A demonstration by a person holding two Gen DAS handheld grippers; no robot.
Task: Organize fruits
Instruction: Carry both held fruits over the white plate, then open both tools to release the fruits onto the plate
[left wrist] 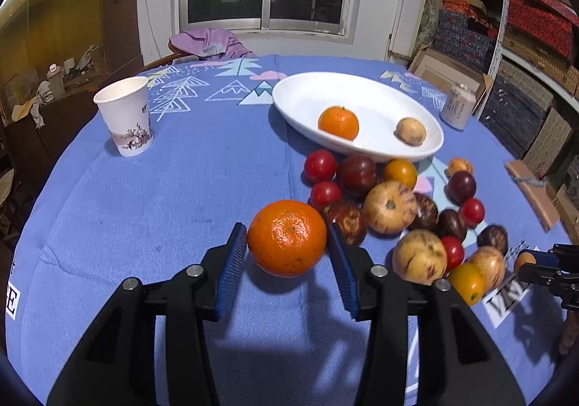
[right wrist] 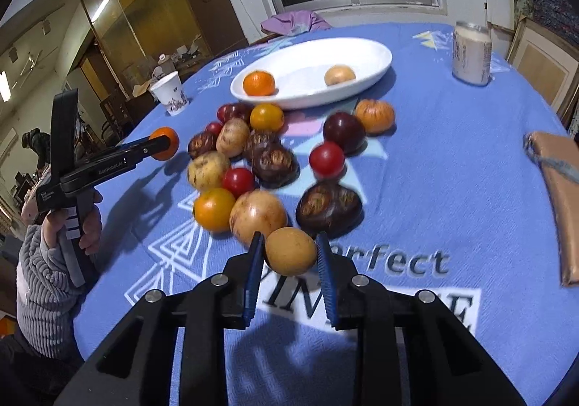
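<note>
Blue-clothed table [left wrist: 144, 206], white dish [left wrist: 296, 98] at 12 o'clock of fruit pile [right wrist: 260, 156].
Left tool [left wrist: 287, 239] clamped on orange [left wrist: 286, 237]; right tool [right wrist: 291, 252] clamped on tan fruit [right wrist: 289, 250], at 6 o'clock of pile.

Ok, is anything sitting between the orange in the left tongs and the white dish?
Yes. The orange in the left tongs has the loose fruit pile partly on its line to the white dish, crowding the dish's near rim. The dish's left side looks open from over bare cloth.
</note>
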